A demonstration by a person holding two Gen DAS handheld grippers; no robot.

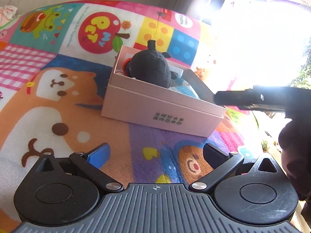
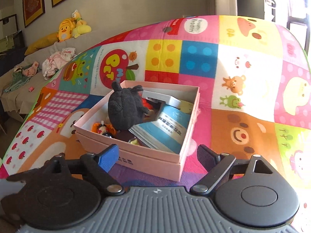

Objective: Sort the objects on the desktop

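A pink cardboard box (image 1: 155,108) (image 2: 153,156) stands open on the cartoon play mat (image 1: 58,101) (image 2: 243,89). Inside it a black plush toy (image 1: 149,68) (image 2: 124,108) sits upright beside a blue booklet (image 2: 167,130), a white flat case (image 2: 165,99) and small orange figures (image 2: 101,129). My left gripper (image 1: 157,155) is open over bare mat, short of the box's near wall. My right gripper (image 2: 158,156) is open too; the box's near corner shows between its fingers, untouched by the pads. One of its black fingers (image 1: 235,98) reaches in by the box's right corner.
A grey sofa at the back left holds yellow plush toys (image 2: 73,29) and a heap of clothes (image 2: 58,60). Strong window glare (image 1: 252,38) washes out the mat's right side in the left wrist view. A person's dark hand (image 1: 293,151) shows at the right edge.
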